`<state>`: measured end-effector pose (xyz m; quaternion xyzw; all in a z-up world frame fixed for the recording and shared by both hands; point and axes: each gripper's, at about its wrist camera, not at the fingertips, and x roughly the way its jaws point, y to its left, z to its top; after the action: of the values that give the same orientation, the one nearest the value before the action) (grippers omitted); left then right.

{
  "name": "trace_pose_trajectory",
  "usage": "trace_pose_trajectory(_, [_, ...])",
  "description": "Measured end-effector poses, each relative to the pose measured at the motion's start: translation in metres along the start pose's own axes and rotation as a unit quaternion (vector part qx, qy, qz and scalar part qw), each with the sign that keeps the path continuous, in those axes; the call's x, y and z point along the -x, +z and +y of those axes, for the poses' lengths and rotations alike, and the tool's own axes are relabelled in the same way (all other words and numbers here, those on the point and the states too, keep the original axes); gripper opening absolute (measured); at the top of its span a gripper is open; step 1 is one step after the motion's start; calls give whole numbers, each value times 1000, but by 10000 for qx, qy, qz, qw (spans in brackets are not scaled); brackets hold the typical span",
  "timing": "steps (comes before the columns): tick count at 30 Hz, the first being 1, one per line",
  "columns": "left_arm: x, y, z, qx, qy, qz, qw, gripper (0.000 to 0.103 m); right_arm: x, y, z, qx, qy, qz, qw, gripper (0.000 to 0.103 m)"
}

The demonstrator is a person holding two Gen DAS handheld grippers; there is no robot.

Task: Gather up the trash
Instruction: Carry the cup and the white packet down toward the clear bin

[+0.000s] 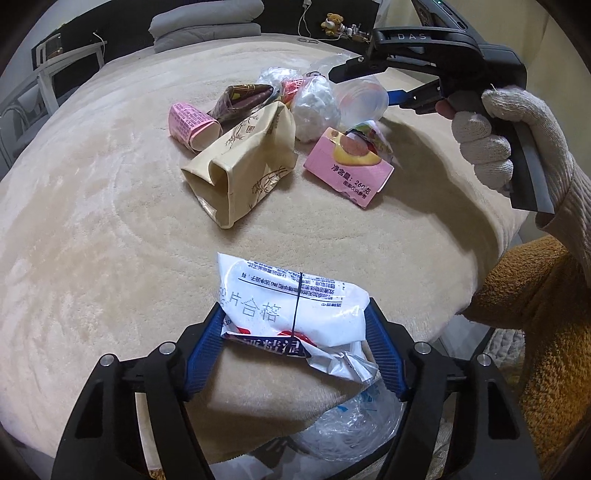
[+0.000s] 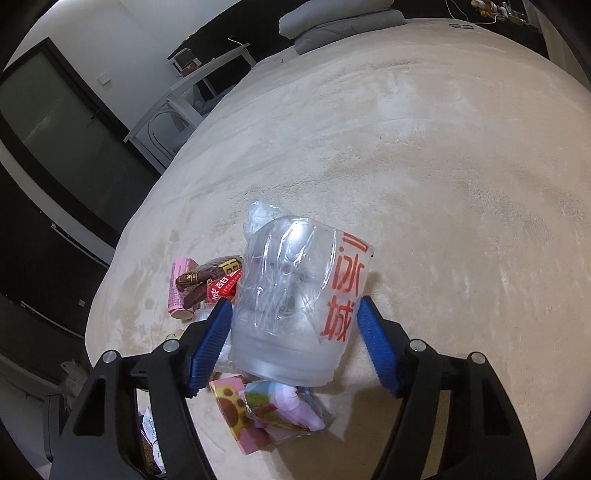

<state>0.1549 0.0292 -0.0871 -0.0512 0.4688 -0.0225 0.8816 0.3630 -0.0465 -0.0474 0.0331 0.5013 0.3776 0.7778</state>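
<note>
My left gripper (image 1: 295,332) is shut on a white wet-wipe packet (image 1: 291,306) near the bed's front edge, above a clear-lined bin (image 1: 351,432). My right gripper (image 2: 293,332) is shut on a clear plastic cup (image 2: 295,306) with red lettering, held above the trash pile; it also shows in the left wrist view (image 1: 364,98), as does the right gripper (image 1: 369,83). On the bed lie a beige paper bag (image 1: 243,166), a pink carton (image 1: 349,164), a pink tube (image 1: 190,125), a brown wrapper (image 1: 240,99) and crumpled white tissue (image 1: 317,107).
The beige blanket (image 1: 92,221) covers the bed. A folded grey pillow (image 1: 207,26) lies at the far end. A white side table (image 2: 184,96) stands left of the bed. A teddy bear (image 1: 332,22) and cables sit on the far shelf.
</note>
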Motion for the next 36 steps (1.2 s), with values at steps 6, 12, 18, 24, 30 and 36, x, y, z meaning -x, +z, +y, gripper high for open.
trace_pose_trajectory(6, [3,2,2,15,9,-63,10000,71,7,-4,3,73,-11,-114,9999,69])
trace_pose_trajectory(12, [8,5,3,19,5,-198,9998,70,21,-8,2,66,-107,-256,9996,69])
trace_pose_trajectory(18, [22,7,1,86,-30,-424,9991,70,42,-16,2,50,-166,-406,9990,69])
trace_pose_trajectory(24, [41,3,0,237,-11,-655,9976,70,71,-36,10,15,-94,-533,9985,69])
trace_pose_trajectory(30, [63,1,-8,373,-24,-913,9951,70,103,-67,22,81,-38,-595,9982,69])
trace_pose_trajectory(36, [84,-7,-25,415,-101,-1123,9928,70,136,-105,37,233,7,-618,9978,69])
